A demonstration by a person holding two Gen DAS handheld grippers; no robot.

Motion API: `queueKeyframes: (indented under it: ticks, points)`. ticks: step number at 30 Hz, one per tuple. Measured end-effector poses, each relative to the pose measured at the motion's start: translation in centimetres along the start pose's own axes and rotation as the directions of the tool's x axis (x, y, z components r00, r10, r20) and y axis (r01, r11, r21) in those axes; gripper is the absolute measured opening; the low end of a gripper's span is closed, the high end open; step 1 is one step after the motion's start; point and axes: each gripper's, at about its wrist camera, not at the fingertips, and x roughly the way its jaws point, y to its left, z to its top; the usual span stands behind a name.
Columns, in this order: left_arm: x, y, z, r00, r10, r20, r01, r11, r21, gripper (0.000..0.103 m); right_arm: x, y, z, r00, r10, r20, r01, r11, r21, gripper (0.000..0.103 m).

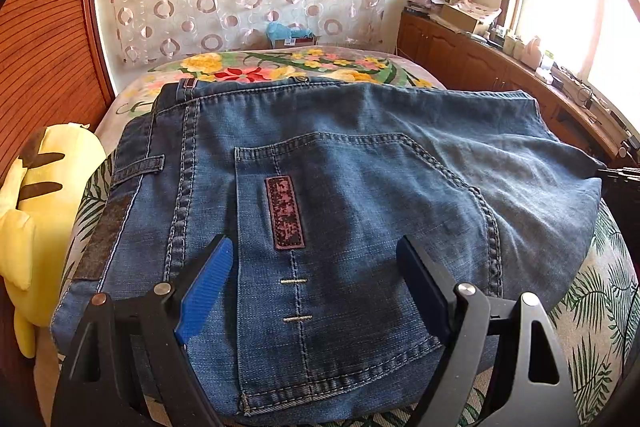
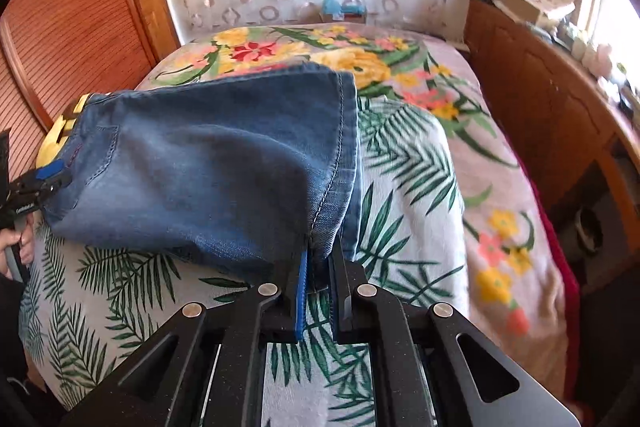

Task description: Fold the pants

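Blue denim pants (image 1: 340, 187) lie folded on the bed, back pocket with a dark red patch facing up. My left gripper (image 1: 316, 247) is open just above the pocket, its jaws wide apart and holding nothing. In the right wrist view the pants (image 2: 208, 167) lie left of centre. My right gripper (image 2: 318, 255) is shut on the near right corner of the folded pants at the hem seam. The left gripper (image 2: 44, 183) shows at the far left edge of that view, by the pants' left end.
The bed (image 2: 420, 187) has a leaf and flower print cover. A yellow plush toy (image 1: 36, 211) lies at the bed's left side. A wooden cabinet (image 1: 480, 59) with clutter runs along the right under a window. A slatted wooden door (image 2: 68, 27) stands left.
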Motion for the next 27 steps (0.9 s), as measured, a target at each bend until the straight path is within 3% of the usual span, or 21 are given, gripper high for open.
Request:
queueKeyframes:
  ticks: [5, 7, 13, 23, 27]
  points:
    - [0.0, -0.1, 0.0, 1.000, 0.002, -0.004, -0.002, 1.000, -0.001, 0.084, 1.5, 0.0, 0.2, 1.000, -0.028, 0.009, 0.028, 0.999, 0.042, 0.031]
    - [0.0, -0.1, 0.0, 1.000, 0.003, -0.004, -0.003, 1.000, 0.000, 0.084, 2.2, 0.5, 0.3, 0.998, -0.056, -0.007, 0.056, 0.997, 0.052, 0.046]
    - [0.0, 0.0, 0.0, 1.000, 0.003, -0.005, -0.003, 1.000, 0.000, 0.084, 4.4, 1.0, -0.1, 0.998, -0.025, -0.052, 0.031, 0.993, 0.115, 0.046]
    - [0.0, 0.3, 0.2, 1.000, 0.003, -0.003, -0.003, 1.000, -0.002, 0.084, 4.5, 3.0, -0.5, 0.993, -0.106, -0.044, 0.108, 0.993, 0.053, 0.045]
    - [-1.2, 0.7, 0.0, 1.000, 0.005, -0.001, -0.005, 1.000, -0.021, 0.084, 4.5, 3.1, -0.9, 0.996, -0.093, -0.015, 0.093, 0.995, 0.033, 0.035]
